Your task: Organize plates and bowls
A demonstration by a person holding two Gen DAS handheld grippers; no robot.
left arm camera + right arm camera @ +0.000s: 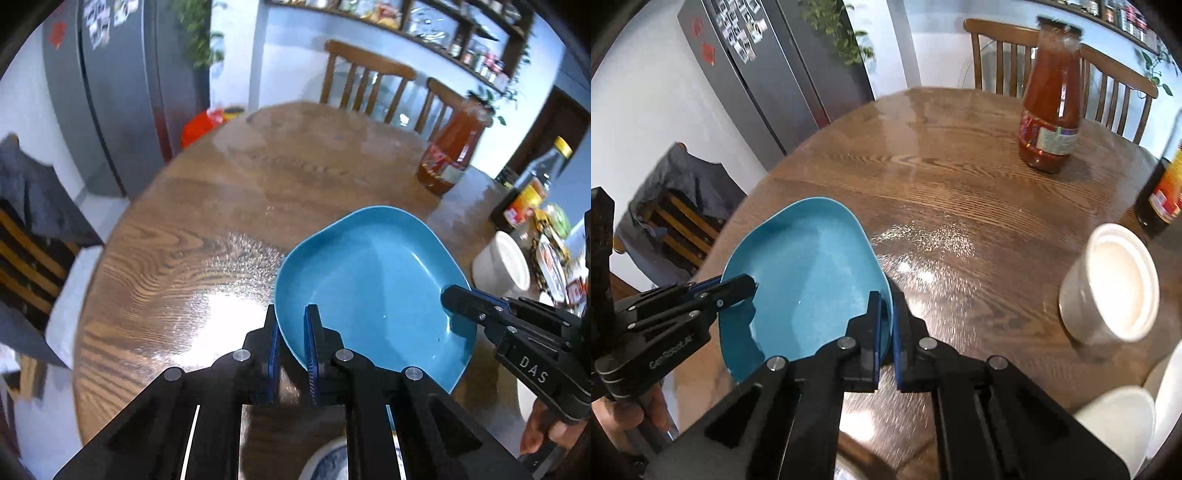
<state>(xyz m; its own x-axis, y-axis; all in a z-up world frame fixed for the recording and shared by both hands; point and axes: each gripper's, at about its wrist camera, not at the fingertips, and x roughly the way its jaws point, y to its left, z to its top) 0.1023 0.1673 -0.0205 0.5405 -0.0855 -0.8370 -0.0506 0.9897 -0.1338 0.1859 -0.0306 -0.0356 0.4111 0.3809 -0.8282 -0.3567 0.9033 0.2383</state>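
1. Table (pixel 960 177): wood, grained, glossy varnish.
2. Blue plate (pixel 369 277): smooth, satin glaze.
3. Sauce bottle (pixel 1051 107): clear glass, paper label.
4. White pot (pixel 1108 288): matt ceramic.

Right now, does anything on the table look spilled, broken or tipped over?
Nothing spilled or broken. The blue plate hangs tilted above the wooden table, pinched at opposite rims by the left claw and right claw. The sauce bottle stands upright.
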